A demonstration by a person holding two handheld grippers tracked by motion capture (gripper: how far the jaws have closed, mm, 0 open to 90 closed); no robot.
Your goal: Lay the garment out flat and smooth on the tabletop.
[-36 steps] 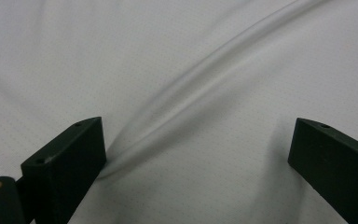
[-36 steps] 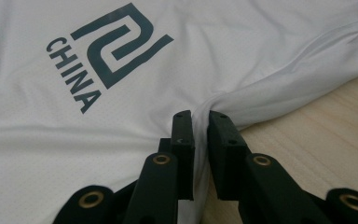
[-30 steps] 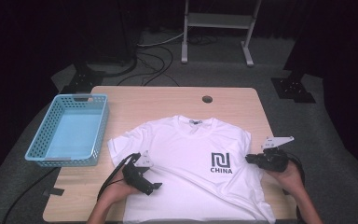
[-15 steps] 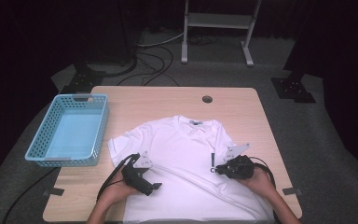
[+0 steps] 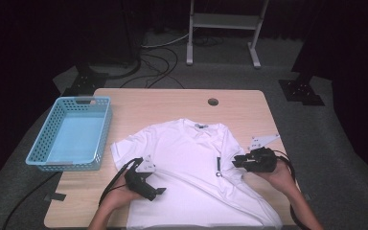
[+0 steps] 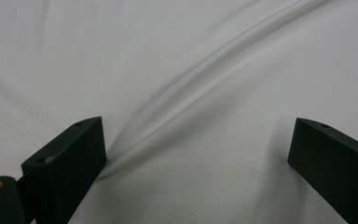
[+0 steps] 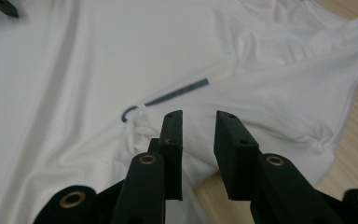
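white t-shirt (image 5: 187, 167) lies on the wooden table (image 5: 172, 103), its right side folded over toward the middle. right gripper (image 5: 239, 162) at that fold, jaws narrowly apart; cannot tell if cloth is pinched. left gripper (image 5: 159, 191) on near-left shirt, jaws spread wide. blue basket (image 5: 72, 136) far left.

White T-shirt (image 5: 187, 167) spread on table, right side folded inward
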